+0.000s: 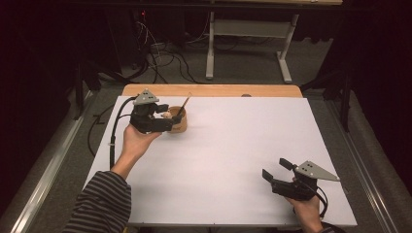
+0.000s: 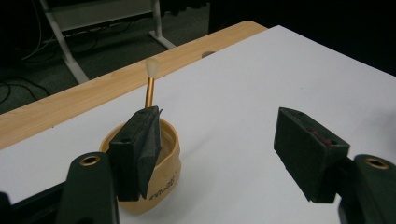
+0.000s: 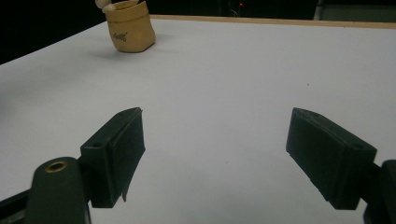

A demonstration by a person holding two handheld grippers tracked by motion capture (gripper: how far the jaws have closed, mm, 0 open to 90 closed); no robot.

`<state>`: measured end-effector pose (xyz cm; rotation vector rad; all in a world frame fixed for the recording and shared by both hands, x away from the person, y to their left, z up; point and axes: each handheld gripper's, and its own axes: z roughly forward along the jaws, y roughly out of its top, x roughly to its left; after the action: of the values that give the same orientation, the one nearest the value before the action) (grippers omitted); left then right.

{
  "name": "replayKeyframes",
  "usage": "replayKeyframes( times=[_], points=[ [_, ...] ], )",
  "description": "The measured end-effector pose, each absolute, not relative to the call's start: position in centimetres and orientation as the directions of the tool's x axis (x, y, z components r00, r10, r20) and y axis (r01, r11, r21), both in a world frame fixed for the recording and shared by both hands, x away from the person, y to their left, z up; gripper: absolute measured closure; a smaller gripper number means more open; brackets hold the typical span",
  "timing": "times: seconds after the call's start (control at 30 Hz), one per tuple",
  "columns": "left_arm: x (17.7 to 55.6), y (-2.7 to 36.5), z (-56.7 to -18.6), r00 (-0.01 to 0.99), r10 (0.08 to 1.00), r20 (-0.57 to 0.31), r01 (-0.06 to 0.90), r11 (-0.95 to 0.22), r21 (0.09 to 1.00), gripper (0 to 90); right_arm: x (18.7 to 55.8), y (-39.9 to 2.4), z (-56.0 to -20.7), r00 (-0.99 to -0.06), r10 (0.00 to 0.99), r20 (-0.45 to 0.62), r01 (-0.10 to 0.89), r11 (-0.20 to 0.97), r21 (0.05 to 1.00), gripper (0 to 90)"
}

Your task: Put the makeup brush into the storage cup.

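The scene contains one tan cup [image 1: 178,121], one brush [image 1: 184,104], one white sheet [image 1: 228,160] and two grippers, each held in one hand. The cup is the reference point for all positions below. It stands upright on the sheet, near the sheet's far left corner, and is the only container present. Dark lettering is printed on its side wall; it shows in both gripper views but is too small and blurred to read. The brush stands inside the cup, tilted, with its handle rising above the rim; in the left gripper view its orange-gold shaft [image 2: 150,92] ends in a pale, soft tip. A small pale object also rests at the cup's mouth; what it is cannot be told. The left gripper [image 1: 171,120] sits directly left of the cup, held by the left hand [image 1: 137,141], whose striped sleeve [image 1: 103,204] enters from the bottom edge. Its jaws are spread wide apart; in the left gripper view one jaw lies over the cup's rim and the other stands well clear on the bare sheet. The right gripper [image 1: 277,170] is well apart from the cup, toward the sheet's near right corner, held by the right hand [image 1: 306,206]. Its jaws are likewise spread apart with nothing between them, and its view shows the cup [image 3: 130,28] far off.
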<state>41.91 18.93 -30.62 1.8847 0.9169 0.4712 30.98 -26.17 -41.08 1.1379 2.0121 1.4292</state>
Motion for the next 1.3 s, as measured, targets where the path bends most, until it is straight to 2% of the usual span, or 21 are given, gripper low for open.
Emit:
replayKeyframes(
  times=[1.3],
  points=[
    [39.1,20.0,-30.7,0.651,0.755,-0.071,0.374,-0.238,0.896,32.5,31.0,-26.1,-41.1,-0.578,0.808,0.113,0.373,0.139,0.917,20.9]
  ],
)
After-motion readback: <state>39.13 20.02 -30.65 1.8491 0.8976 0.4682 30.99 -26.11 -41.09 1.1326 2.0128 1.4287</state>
